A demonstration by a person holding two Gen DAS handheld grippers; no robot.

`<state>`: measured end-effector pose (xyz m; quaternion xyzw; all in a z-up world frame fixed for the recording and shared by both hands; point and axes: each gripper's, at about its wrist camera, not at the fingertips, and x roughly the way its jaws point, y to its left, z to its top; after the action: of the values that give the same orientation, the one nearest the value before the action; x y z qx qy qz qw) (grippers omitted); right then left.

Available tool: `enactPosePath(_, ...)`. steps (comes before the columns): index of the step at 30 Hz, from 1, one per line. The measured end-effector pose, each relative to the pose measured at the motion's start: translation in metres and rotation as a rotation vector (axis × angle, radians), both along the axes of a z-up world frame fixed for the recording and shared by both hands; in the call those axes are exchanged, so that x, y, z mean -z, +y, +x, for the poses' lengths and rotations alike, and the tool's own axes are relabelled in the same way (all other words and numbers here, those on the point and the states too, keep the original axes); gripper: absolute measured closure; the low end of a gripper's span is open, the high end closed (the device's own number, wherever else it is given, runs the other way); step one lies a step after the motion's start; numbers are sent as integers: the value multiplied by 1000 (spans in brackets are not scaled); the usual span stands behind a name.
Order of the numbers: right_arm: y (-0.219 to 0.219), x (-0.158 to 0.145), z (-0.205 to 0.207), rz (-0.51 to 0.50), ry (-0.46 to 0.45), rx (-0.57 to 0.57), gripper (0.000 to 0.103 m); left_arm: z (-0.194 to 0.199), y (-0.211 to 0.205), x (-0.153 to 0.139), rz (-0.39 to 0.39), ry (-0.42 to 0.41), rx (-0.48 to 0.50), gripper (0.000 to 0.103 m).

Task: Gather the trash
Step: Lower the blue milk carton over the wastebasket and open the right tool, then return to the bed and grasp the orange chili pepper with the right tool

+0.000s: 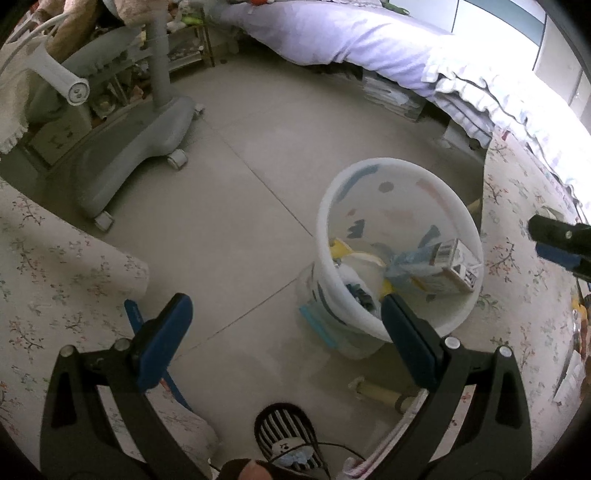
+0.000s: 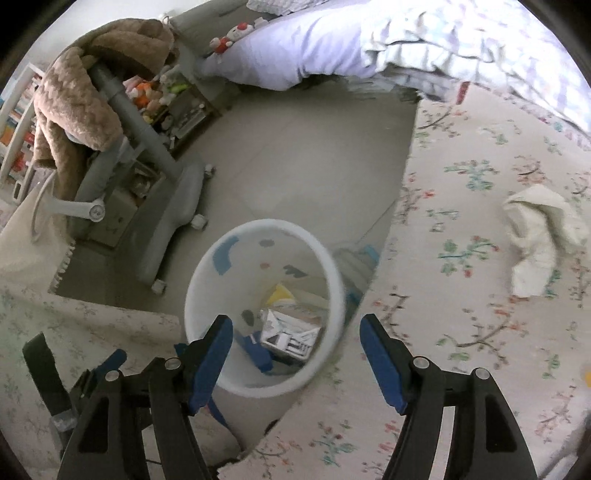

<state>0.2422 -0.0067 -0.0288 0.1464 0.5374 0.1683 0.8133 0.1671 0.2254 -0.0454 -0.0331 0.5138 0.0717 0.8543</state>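
A white trash bin [image 1: 465, 206] with coloured patches stands on the tiled floor beside a floral-cloth table; it also shows in the right wrist view [image 2: 207, 266]. Inside lie a small printed carton [image 1: 456, 267], blue wrapping and yellow scraps; the carton shows in the right wrist view [image 2: 291, 334]. My left gripper [image 1: 286, 306] is open and empty, hovering above the floor left of the bin. My right gripper [image 2: 297, 325] is open and empty, directly above the bin's mouth; it shows in the left wrist view [image 1: 557, 240] at the far right. A crumpled white tissue [image 2: 535, 236] lies on the floral cloth.
A grey wheeled chair base [image 1: 147, 136] stands to the left on the floor. A bed with a lilac quilt [image 1: 332, 33] runs along the back. A clear plastic bottle [image 1: 325, 321] lies by the bin. A striped slipper [image 1: 284, 432] is below the left gripper.
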Motion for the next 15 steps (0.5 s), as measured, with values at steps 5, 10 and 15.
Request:
enactPosePath(5,-24,-17,-14,-29,-33,12,30,-1,-11,0,-12,7,27,1)
enactPosePath(10,-51,-34,-34,-93,-65,22,30,-2,-22,-5,-61,7,40,2)
enactPosePath(15,-87,-46,-60,-135,-74,43,30,-5,-40,-10,-107,8,61,2)
